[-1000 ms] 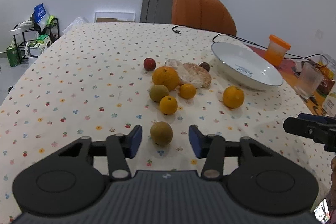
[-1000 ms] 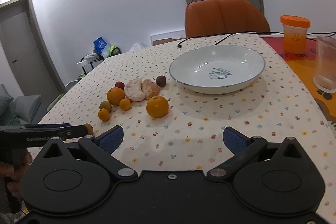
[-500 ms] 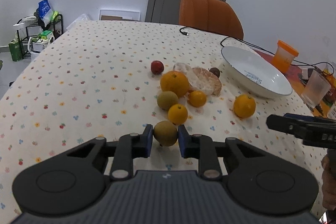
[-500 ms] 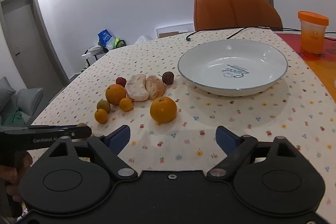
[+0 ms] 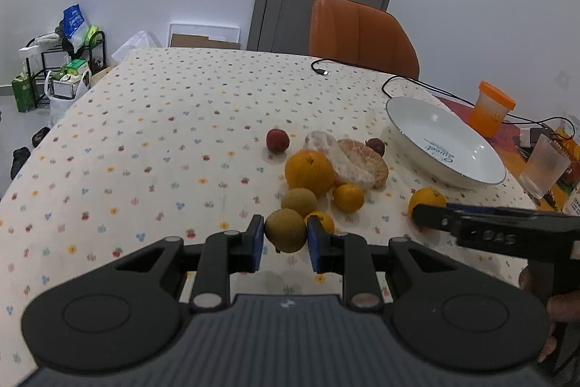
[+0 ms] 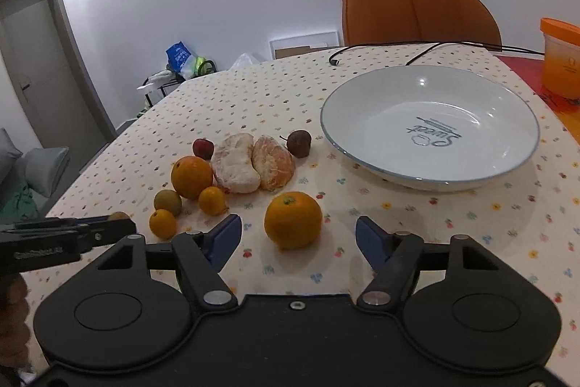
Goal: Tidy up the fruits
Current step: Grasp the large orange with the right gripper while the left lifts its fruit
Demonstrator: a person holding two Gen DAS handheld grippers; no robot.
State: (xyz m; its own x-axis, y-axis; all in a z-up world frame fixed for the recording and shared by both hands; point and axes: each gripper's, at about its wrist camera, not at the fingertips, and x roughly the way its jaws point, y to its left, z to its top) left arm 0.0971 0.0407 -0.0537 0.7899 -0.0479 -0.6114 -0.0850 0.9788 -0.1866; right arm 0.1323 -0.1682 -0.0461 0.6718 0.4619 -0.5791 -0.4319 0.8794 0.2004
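My left gripper (image 5: 284,234) is shut on a brown-green kiwi (image 5: 285,229) and holds it just above the tablecloth. Beyond it lie a second kiwi (image 5: 299,202), a large orange (image 5: 309,171), small oranges (image 5: 348,197), peeled citrus halves (image 5: 348,162) and a red fruit (image 5: 277,140). My right gripper (image 6: 295,236) is open, its blue pads on either side of an orange (image 6: 293,219) on the table. The white plate (image 6: 514,162) lies empty to the right behind it. The left gripper shows at the left of the right wrist view (image 6: 65,236).
An orange-lidded jar (image 5: 491,107), a clear glass (image 5: 543,169) and cables (image 5: 398,80) sit at the table's right side. An orange chair (image 5: 359,31) stands behind the table. A dark small fruit (image 6: 299,142) lies near the plate.
My left gripper closed on the kiwi and lifted it slightly. My right gripper moved forward until the orange sits between its open pads.
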